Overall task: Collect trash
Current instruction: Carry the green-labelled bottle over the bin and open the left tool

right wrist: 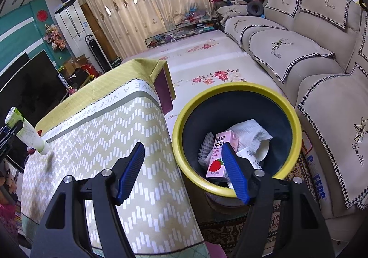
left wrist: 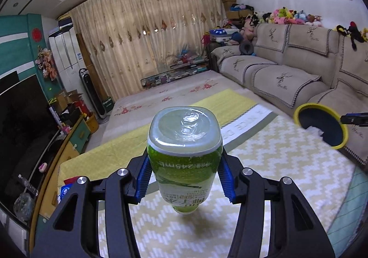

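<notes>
Green bottle (left wrist: 185, 163) clamped, cap down, in the left gripper (left wrist: 184, 179) above the surface (left wrist: 287, 166). Right gripper (right wrist: 182, 171) fingers spread, holding nothing, beside the yellow-rimmed bin (right wrist: 230, 92).

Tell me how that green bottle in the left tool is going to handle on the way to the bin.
The green bottle looks empty through its clear base, so probably light. Its glossy label may be slippery between the left tool pads. Held upside down by the body, it could pivot if the grip loosens.
</notes>
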`<state>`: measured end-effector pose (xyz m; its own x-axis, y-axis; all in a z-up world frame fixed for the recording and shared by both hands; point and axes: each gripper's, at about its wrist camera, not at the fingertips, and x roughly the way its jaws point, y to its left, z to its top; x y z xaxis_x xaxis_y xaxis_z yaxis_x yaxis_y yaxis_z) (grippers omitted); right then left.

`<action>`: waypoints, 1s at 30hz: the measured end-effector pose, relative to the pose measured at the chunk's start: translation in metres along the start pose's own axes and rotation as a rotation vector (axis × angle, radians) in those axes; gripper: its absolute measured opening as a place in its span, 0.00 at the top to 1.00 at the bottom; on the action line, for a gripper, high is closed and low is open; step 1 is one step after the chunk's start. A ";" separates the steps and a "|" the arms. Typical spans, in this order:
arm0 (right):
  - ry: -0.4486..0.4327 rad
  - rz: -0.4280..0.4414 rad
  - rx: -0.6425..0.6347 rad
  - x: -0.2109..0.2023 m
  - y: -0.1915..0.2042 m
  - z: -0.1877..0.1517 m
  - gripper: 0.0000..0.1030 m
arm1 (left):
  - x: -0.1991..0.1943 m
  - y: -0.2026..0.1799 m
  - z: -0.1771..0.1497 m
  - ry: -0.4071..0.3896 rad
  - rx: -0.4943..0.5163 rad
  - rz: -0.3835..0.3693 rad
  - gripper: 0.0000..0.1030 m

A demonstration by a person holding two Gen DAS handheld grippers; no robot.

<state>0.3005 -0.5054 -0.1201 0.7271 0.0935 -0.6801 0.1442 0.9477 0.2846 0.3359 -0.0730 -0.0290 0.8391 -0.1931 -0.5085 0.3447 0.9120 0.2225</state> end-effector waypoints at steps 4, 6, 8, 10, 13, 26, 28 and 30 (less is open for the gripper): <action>-0.019 0.002 0.011 -0.014 -0.010 -0.003 0.36 | -0.018 -0.022 0.013 -0.020 -0.004 -0.044 0.50; -0.028 0.001 0.019 -0.022 -0.018 -0.005 0.36 | -0.023 -0.037 0.022 -0.030 0.000 -0.075 0.50; -0.042 -0.003 0.031 -0.031 -0.027 -0.008 0.36 | -0.026 -0.054 0.029 -0.034 0.012 -0.099 0.50; -0.052 -0.009 0.045 -0.039 -0.038 -0.010 0.36 | -0.025 -0.076 0.041 -0.034 0.027 -0.139 0.50; -0.063 -0.020 0.066 -0.048 -0.054 -0.015 0.36 | -0.021 -0.112 0.057 -0.039 0.052 -0.206 0.50; -0.099 -0.059 0.177 -0.075 -0.126 -0.027 0.36 | 0.047 -0.307 0.129 -0.004 0.172 -0.496 0.50; -0.100 -0.061 0.188 -0.078 -0.133 -0.029 0.36 | 0.069 -0.331 0.136 0.030 0.176 -0.517 0.50; -0.097 -0.064 0.198 -0.078 -0.139 -0.031 0.36 | 0.094 -0.356 0.138 0.077 0.187 -0.528 0.50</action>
<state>0.2025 -0.6350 -0.1273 0.7722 -0.0037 -0.6354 0.3138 0.8718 0.3763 0.3499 -0.4660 -0.0413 0.5014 -0.5726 -0.6486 0.7844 0.6172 0.0615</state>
